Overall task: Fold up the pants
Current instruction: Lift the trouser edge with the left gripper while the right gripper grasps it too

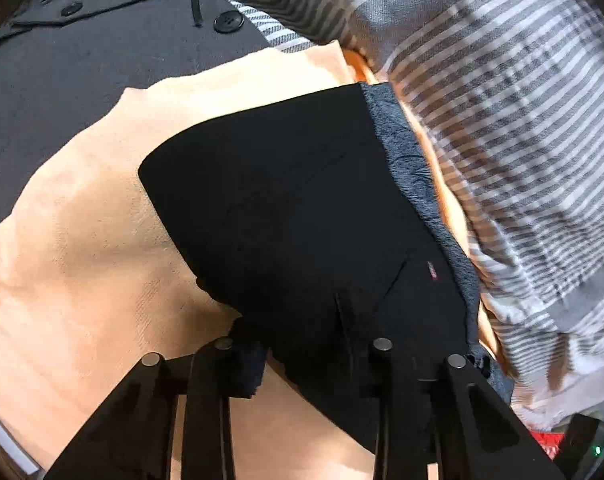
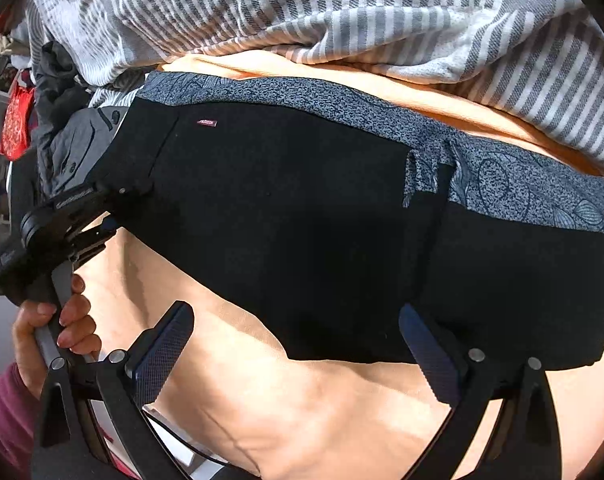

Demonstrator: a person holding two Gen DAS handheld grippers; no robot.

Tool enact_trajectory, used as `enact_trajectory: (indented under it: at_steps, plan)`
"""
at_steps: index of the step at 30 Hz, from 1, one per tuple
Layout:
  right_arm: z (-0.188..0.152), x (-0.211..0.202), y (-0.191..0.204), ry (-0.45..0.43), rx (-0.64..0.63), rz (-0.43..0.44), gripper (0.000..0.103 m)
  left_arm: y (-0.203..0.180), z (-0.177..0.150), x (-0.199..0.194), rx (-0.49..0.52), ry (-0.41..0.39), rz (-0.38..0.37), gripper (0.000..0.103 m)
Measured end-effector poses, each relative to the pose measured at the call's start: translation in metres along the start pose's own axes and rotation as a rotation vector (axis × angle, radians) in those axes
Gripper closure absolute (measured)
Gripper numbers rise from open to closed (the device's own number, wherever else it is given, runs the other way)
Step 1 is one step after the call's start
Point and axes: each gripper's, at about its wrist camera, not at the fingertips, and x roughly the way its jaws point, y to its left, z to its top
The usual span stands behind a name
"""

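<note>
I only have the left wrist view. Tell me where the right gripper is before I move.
Observer: The right gripper is open, with its fingers spread wide at the near edge of the black pants.
Operator: Report anything on the waistband that I'm missing.
Observer: A patterned loop hangs from the grey waistband over the black cloth, toward the right end.
Operator: Now say how my left gripper sits.
Observer: The left gripper is at the pants' left end, and a hand holds its handle.
</note>
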Motion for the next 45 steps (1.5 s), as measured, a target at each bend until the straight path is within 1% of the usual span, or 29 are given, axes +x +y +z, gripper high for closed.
enact_trajectory:
  at_steps: [2,3,5,6,9,11,13,14,16,19,22,24,25,27,30,32,33,34,35,36,37,40,45]
  plan:
    - [0.002,-0.002,-0.002,0.004,0.009,0.007,0.003,-0.019,-0.005,-0.008,0.105,-0.038,0.057,0.074]
    - [0.005,-0.004,-0.003,0.008,0.015,0.011,0.007,-0.029,-0.008,-0.012,0.161,-0.062,0.086,0.075]
    - [0.011,-0.008,-0.005,0.016,0.031,0.029,0.019,-0.053,-0.018,-0.021,0.282,-0.117,0.144,0.075]
    - [0.014,-0.010,-0.007,0.018,0.036,0.036,0.020,-0.060,-0.021,-0.024,0.322,-0.136,0.164,0.075]
    - [0.036,-0.024,-0.005,0.017,0.050,0.083,0.020,-0.078,-0.032,-0.030,0.454,-0.185,0.217,0.075]
    - [0.053,-0.033,0.000,0.008,0.046,0.110,0.019,-0.084,-0.035,-0.030,0.507,-0.199,0.238,0.075]
    - [0.078,-0.042,0.013,0.005,0.028,0.142,0.019,-0.088,-0.037,-0.031,0.549,-0.209,0.254,0.075]
    - [0.090,-0.045,0.021,0.010,0.018,0.156,0.019,-0.089,-0.038,-0.030,0.568,-0.214,0.261,0.075]
    - [0.120,-0.047,0.045,0.032,-0.021,0.198,0.014,-0.091,-0.039,-0.029,0.588,-0.221,0.272,0.075]
    - [0.156,-0.038,0.087,0.104,-0.101,0.222,0.011,-0.096,-0.045,-0.028,0.630,-0.234,0.288,0.075]
    - [0.181,-0.020,0.140,0.172,-0.227,0.177,0.008,-0.101,-0.051,-0.030,0.676,-0.251,0.296,0.075]
    - [0.190,-0.007,0.171,0.200,-0.291,0.154,0.006,-0.105,-0.053,-0.031,0.701,-0.262,0.300,0.075]
    - [0.194,0.003,0.187,0.233,-0.324,0.146,0.005,-0.106,-0.054,-0.031,0.707,-0.265,0.299,0.075]
    - [0.195,0.022,0.208,0.295,-0.366,0.120,0.005,-0.109,-0.056,-0.033,0.726,-0.275,0.301,0.075]
    - [0.193,0.052,0.233,0.391,-0.461,0.031,0.005,-0.110,-0.059,-0.035,0.745,-0.290,0.294,0.075]
    - [0.189,0.075,0.238,0.467,-0.486,-0.024,0.005,-0.110,-0.061,-0.036,0.751,-0.294,0.288,0.075]
    - [0.187,0.083,0.235,0.494,-0.487,-0.040,0.014,-0.109,-0.061,-0.036,0.752,-0.293,0.284,0.075]
    - [0.185,0.088,0.231,0.510,-0.477,-0.042,0.047,-0.108,-0.061,-0.036,0.751,-0.286,0.280,0.075]
    - [0.185,0.089,0.226,0.510,-0.459,-0.039,0.060,-0.107,-0.060,-0.035,0.747,-0.276,0.272,0.075]
    - [0.187,0.086,0.220,0.489,-0.451,-0.034,0.077,-0.106,-0.061,-0.036,0.747,-0.274,0.259,0.075]
    - [0.189,0.081,0.214,0.477,-0.430,-0.008,0.083,-0.107,-0.066,-0.038,0.766,-0.282,0.247,0.075]
    - [0.186,0.057,0.193,0.403,-0.394,0.056,0.085,-0.115,-0.080,-0.044,0.821,-0.296,0.218,0.075]
    - [0.174,0.004,0.148,0.254,-0.306,0.168,0.086,-0.149,-0.100,-0.063,0.913,-0.294,0.136,0.075]
